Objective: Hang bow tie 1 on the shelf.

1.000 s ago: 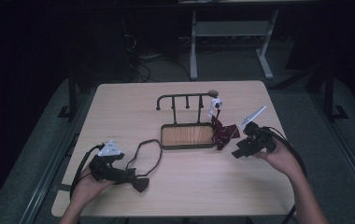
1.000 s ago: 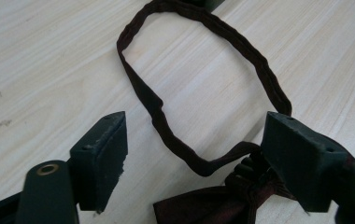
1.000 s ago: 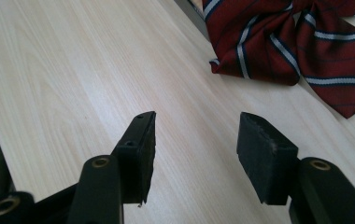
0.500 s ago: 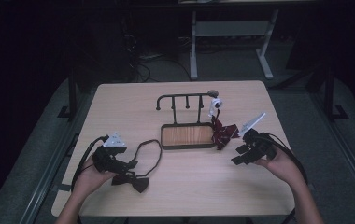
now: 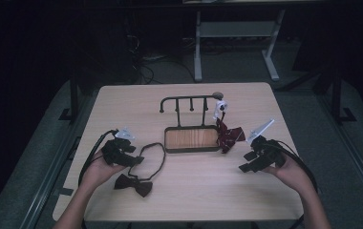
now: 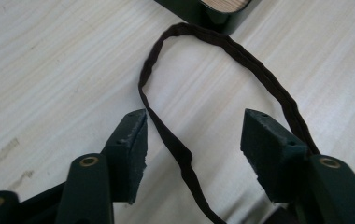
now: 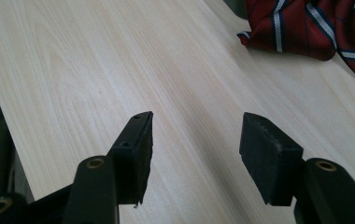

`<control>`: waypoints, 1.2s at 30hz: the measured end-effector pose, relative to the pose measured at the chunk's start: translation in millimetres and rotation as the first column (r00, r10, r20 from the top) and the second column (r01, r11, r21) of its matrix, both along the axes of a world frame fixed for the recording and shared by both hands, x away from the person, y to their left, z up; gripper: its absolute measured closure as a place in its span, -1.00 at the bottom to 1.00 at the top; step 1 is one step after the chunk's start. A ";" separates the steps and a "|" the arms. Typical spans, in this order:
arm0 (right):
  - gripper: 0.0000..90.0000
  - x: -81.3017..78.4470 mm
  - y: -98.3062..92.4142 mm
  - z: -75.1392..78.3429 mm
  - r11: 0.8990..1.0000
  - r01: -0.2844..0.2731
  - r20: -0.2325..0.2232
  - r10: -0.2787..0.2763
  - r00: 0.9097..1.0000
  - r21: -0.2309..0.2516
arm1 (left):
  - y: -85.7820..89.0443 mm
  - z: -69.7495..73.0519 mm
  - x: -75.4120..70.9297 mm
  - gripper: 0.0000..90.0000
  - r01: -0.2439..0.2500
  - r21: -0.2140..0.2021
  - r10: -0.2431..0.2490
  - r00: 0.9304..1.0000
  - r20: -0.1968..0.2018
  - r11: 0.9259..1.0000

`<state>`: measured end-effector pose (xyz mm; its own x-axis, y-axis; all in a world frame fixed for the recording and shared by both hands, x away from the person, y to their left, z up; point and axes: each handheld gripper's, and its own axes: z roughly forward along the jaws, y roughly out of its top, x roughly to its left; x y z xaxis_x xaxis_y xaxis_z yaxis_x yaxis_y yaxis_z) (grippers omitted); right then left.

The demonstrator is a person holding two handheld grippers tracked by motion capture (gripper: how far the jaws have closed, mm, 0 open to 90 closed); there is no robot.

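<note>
Left gripper view had the left gripper (image 6: 192, 140) half-wide, jaws just closing astride the bow tie's strap (image 6: 175, 151) on the table (image 6: 49, 70); better to pinch squarely before lifting.

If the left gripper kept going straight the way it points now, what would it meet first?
Most likely the dark strap of the bow tie, already lying between the left gripper's open jaws, which have just been closing. Beyond its loop sits the rack's wooden-floored base; depth is uncertain.
</note>
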<state>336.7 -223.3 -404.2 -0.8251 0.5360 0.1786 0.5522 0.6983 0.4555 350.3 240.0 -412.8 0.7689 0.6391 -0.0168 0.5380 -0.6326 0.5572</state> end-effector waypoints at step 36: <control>0.00 -7.2 -9.2 5.3 0.999 0.011 0.019 -0.012 1.000 0.040 | -22.6 -20.5 53.1 0.57 -0.017 0.190 0.034 0.996 -0.085 0.982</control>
<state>329.5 -232.4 -398.9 -0.8225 0.5381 0.1841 0.5509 0.6734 0.4930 403.4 217.4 -433.4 0.7533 0.6566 0.0392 0.5968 -0.7073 0.3790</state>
